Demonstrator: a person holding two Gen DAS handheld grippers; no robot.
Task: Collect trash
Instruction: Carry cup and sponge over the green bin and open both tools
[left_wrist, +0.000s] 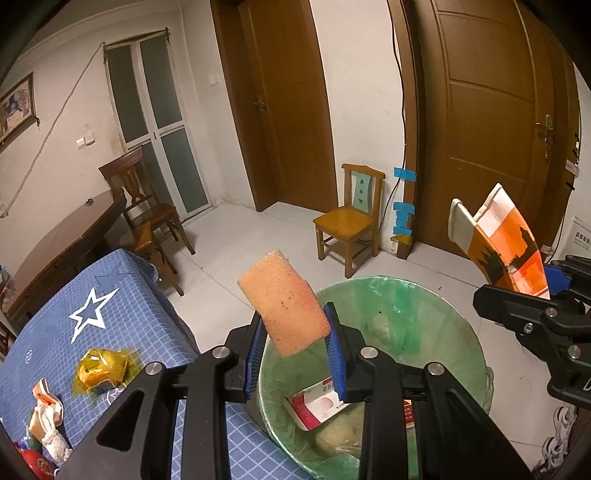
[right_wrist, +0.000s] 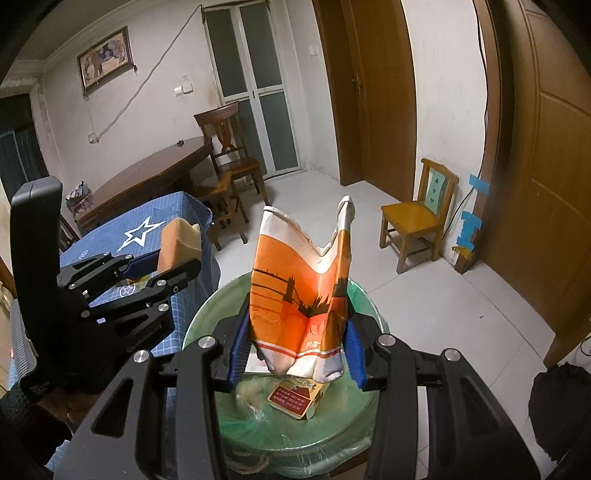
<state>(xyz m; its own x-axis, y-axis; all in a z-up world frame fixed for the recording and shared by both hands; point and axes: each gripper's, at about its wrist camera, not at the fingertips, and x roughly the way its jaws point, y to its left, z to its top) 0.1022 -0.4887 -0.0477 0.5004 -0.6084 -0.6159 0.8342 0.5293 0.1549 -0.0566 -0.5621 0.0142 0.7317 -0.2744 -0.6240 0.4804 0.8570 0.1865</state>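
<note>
Blue star-print cloth (left_wrist: 110, 280) covers the table at left, where a yellow wrapper (left_wrist: 101, 371) and other scraps still lie. Beside it, the left gripper (left_wrist: 293, 350) pinches an orange sponge block (left_wrist: 284, 302) over the green-lined trash bin (left_wrist: 454, 332). Further right, the right gripper (right_wrist: 295, 350) clamps a crumpled orange-and-white carton (right_wrist: 299, 295) above the same bin, which holds a red-and-white box (left_wrist: 317, 404).
</note>
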